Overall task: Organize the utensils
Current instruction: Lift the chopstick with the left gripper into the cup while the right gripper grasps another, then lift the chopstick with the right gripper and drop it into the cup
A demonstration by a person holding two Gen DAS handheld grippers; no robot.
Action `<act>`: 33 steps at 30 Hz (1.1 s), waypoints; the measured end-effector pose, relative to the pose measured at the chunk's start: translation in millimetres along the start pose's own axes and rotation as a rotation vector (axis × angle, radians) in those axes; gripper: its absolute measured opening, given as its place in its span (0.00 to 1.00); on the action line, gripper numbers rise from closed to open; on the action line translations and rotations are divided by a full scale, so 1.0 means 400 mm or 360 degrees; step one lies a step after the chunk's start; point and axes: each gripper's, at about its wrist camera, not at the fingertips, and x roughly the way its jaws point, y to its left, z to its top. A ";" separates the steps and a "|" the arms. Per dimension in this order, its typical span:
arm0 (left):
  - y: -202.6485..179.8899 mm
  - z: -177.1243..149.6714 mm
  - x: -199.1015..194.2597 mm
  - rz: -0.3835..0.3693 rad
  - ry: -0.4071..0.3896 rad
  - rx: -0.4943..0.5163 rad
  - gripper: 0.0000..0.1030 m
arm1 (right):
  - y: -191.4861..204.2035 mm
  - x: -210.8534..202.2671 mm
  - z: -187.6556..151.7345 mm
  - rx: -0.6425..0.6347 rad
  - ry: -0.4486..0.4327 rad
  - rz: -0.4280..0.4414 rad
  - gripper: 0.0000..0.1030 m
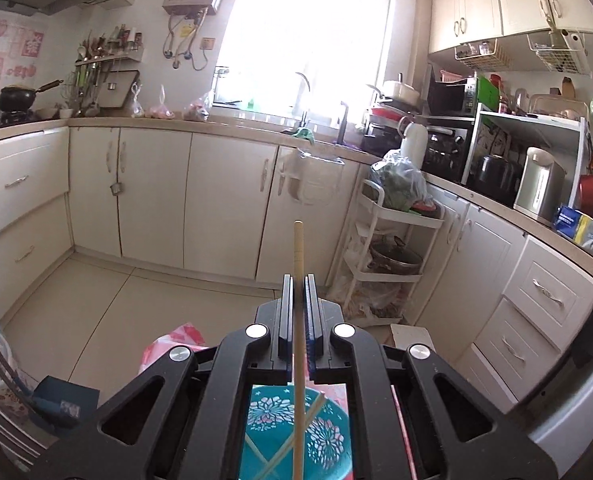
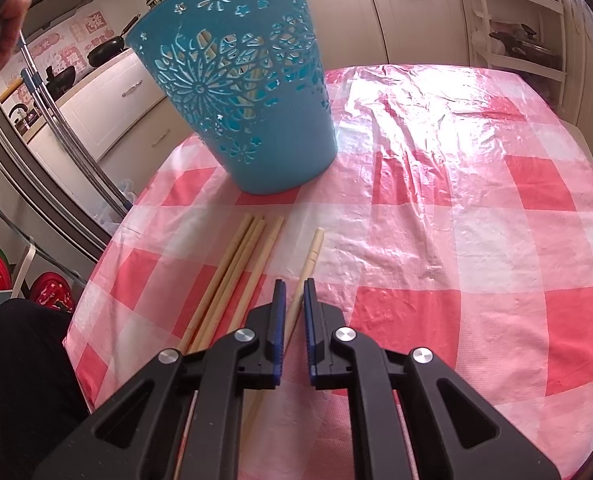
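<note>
My left gripper (image 1: 298, 280) is shut on a wooden chopstick (image 1: 298, 248) and holds it upright over the blue perforated basket (image 1: 328, 440), which has other chopsticks inside. In the right wrist view the same basket (image 2: 240, 92) stands on the pink checked tablecloth (image 2: 456, 208). Several chopsticks (image 2: 236, 272) lie in front of it. My right gripper (image 2: 294, 286) is open, its jaws on either side of a single chopstick (image 2: 308, 264) that lies apart from the others.
The table sits in a kitchen with cream cabinets (image 1: 152, 196), a white trolley (image 1: 392, 240) and a cluttered counter (image 1: 496, 196). A steel fridge edge (image 2: 36, 152) stands left of the table. A person's dark-clothed leg (image 2: 28, 360) is at the table's near left.
</note>
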 end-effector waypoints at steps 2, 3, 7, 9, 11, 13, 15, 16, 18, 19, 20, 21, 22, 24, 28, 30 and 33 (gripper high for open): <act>0.004 -0.016 0.042 0.0050 -0.0007 -0.0004 0.05 | -0.002 0.000 0.001 0.0006 0.0001 0.0006 0.09; 0.005 -0.025 0.061 0.0071 -0.0007 -0.0002 0.05 | -0.003 0.000 0.001 0.0010 0.0001 0.0009 0.09; 0.022 -0.070 0.124 0.0144 0.0005 -0.0005 0.05 | -0.006 0.000 0.002 0.0021 0.0002 0.0018 0.09; 0.029 -0.091 0.143 0.0171 0.0016 -0.0001 0.05 | -0.008 -0.001 0.002 0.0024 0.0002 0.0022 0.09; 0.038 -0.112 0.163 0.0188 0.0044 -0.0004 0.05 | -0.008 -0.001 0.002 0.0026 0.0003 0.0024 0.09; 0.047 -0.130 0.176 0.0200 0.0081 0.0004 0.05 | -0.007 -0.001 0.002 0.0021 0.0004 0.0020 0.09; 0.053 -0.150 0.176 0.0222 0.0108 0.0027 0.05 | -0.004 -0.001 0.002 0.0012 0.0005 0.0013 0.09; 0.057 -0.158 0.175 0.0229 0.0134 0.0039 0.05 | -0.002 -0.001 0.002 0.0005 0.0005 0.0007 0.09; 0.069 -0.171 0.165 0.0244 0.0168 0.0051 0.06 | 0.003 0.000 0.002 -0.0011 0.0006 -0.0006 0.09; 0.075 -0.177 0.152 0.0255 0.0181 0.0051 0.06 | 0.006 0.001 0.002 -0.0018 0.0008 -0.0012 0.09; 0.085 -0.184 0.136 0.0259 0.0197 0.0046 0.10 | 0.009 0.001 0.002 -0.0029 0.0010 -0.0022 0.09; 0.092 -0.191 0.117 0.0262 0.0211 0.0045 0.17 | 0.013 0.002 0.002 -0.0044 0.0012 -0.0035 0.09; 0.102 -0.200 0.090 0.0278 0.0223 0.0050 0.22 | 0.020 0.003 0.002 -0.0068 0.0014 -0.0056 0.09; 0.117 -0.215 0.034 0.0307 0.0210 0.0063 0.40 | 0.038 0.005 0.001 -0.0141 0.0015 -0.0126 0.07; 0.155 -0.265 -0.096 0.0354 0.0218 0.0087 0.59 | 0.050 0.005 -0.003 -0.0186 0.0021 -0.0168 0.07; 0.173 -0.307 -0.141 0.0379 0.0255 0.0123 0.74 | 0.036 -0.001 -0.003 -0.0123 0.0040 -0.0143 0.06; 0.194 -0.412 -0.148 0.0394 0.0443 0.0222 0.81 | 0.003 -0.020 -0.002 0.0004 0.0055 -0.0089 0.05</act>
